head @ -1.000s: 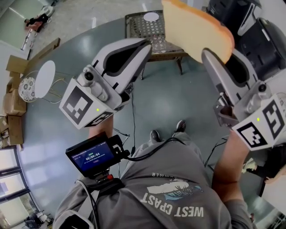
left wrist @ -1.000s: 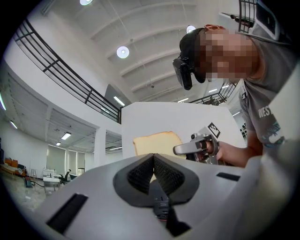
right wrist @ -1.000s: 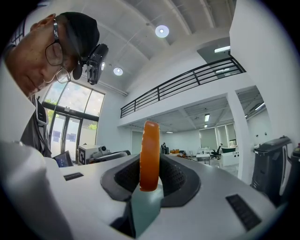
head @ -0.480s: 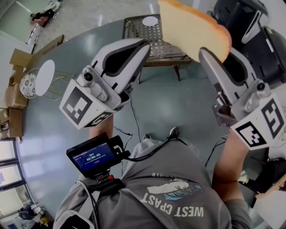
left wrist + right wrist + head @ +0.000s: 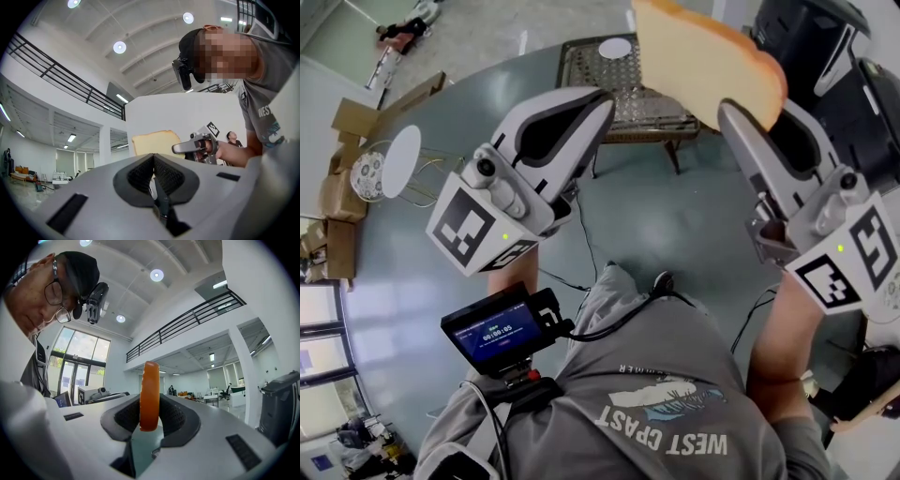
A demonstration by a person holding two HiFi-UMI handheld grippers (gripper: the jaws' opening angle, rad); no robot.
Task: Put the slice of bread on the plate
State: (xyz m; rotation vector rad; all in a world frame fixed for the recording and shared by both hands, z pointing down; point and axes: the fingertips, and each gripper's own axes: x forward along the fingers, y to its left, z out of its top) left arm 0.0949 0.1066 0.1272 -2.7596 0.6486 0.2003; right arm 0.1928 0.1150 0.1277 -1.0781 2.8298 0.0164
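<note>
While the right gripper (image 5: 748, 122) is clamped on the bread (image 5: 703, 56), the slice stands up out of its jaws at the upper right of the head view, in the air and well apart from the plate (image 5: 616, 47). In the right gripper view the bread shows edge-on, its orange-brown crust pinched between the two pads. The left gripper (image 5: 598, 98) is closed with nothing between its jaws, at centre left of the head view. The plate, judged to be the small white disc, lies on a mesh surface (image 5: 581, 66) at upper centre.

Handling, as a judgement: the bread is light and soft. Its pale crumb would dent or tear under a hard squeeze, and a wide slice held by one edge may sag or flop. The crust is the firmer part, so the best hold is a gentle one near a crusted edge, as here. It should be laid flat before the jaws let go.

Writing: the shirt (image 5: 666, 412) at lower centre reads "WEST", upside down, with a second word that seems to be "COAST". The small screen (image 5: 492, 330) shows digits too small to read. Each gripper's cube bears black square markers.
</note>
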